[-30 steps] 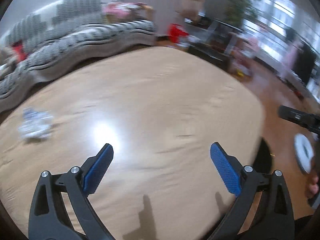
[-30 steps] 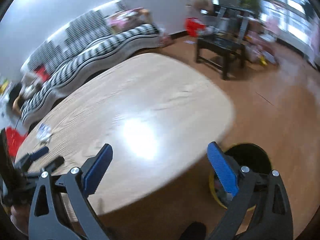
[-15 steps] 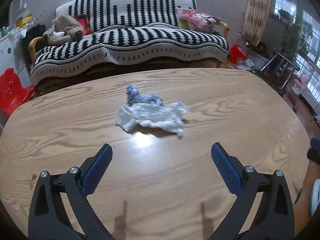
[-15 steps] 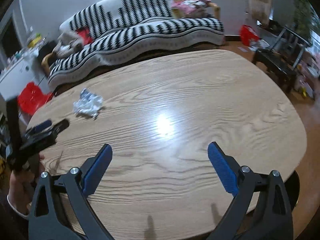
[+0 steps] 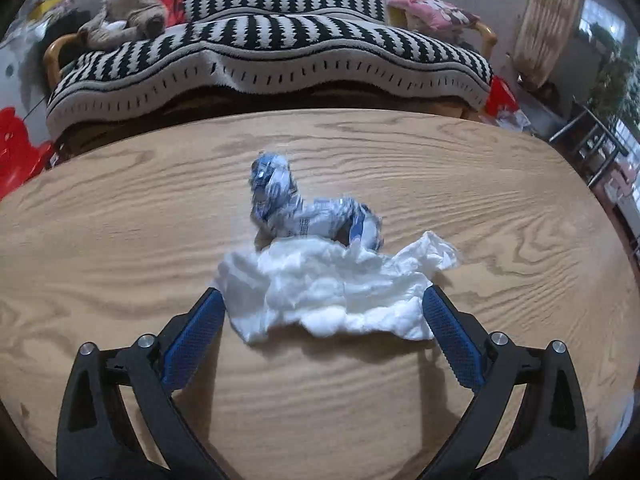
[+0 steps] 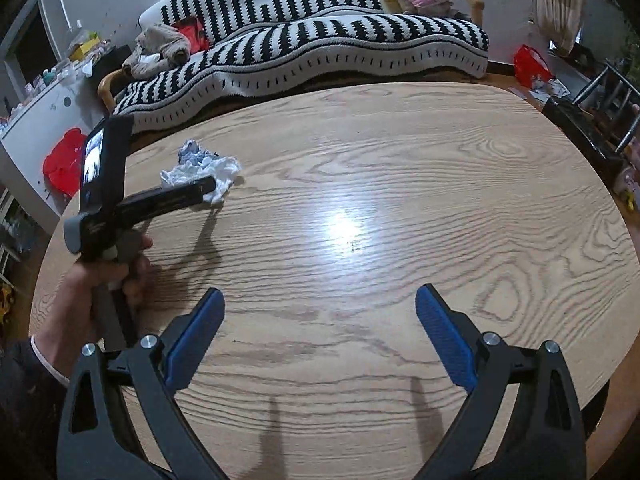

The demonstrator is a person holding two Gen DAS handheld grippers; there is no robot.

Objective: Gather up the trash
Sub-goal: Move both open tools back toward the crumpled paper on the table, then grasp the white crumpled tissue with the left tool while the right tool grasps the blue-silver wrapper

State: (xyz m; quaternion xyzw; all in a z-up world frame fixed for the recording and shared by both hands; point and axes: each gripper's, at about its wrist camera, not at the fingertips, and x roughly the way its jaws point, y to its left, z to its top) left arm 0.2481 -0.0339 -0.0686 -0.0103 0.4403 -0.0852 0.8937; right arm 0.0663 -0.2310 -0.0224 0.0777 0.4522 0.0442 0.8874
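Since half a second ago, my left tool (image 5: 320,312) has closed in on the tissue (image 5: 336,292). Left view: tool spread wide, fingers flanking tissue on desk (image 5: 120,240); wrapper (image 5: 308,212) touching behind. I'd clench low, gathering both. Right view: right tool (image 6: 318,322) released, empty, well apart from the trash. No bin visible in either.

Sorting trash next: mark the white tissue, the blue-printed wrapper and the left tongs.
white tissue (image 5: 336,292), left wrist view, crumpled middle.
blue-printed wrapper (image 5: 304,212), left wrist view, twisted body.
left tongs (image 5: 320,316), left wrist view, midway between open fingertips.
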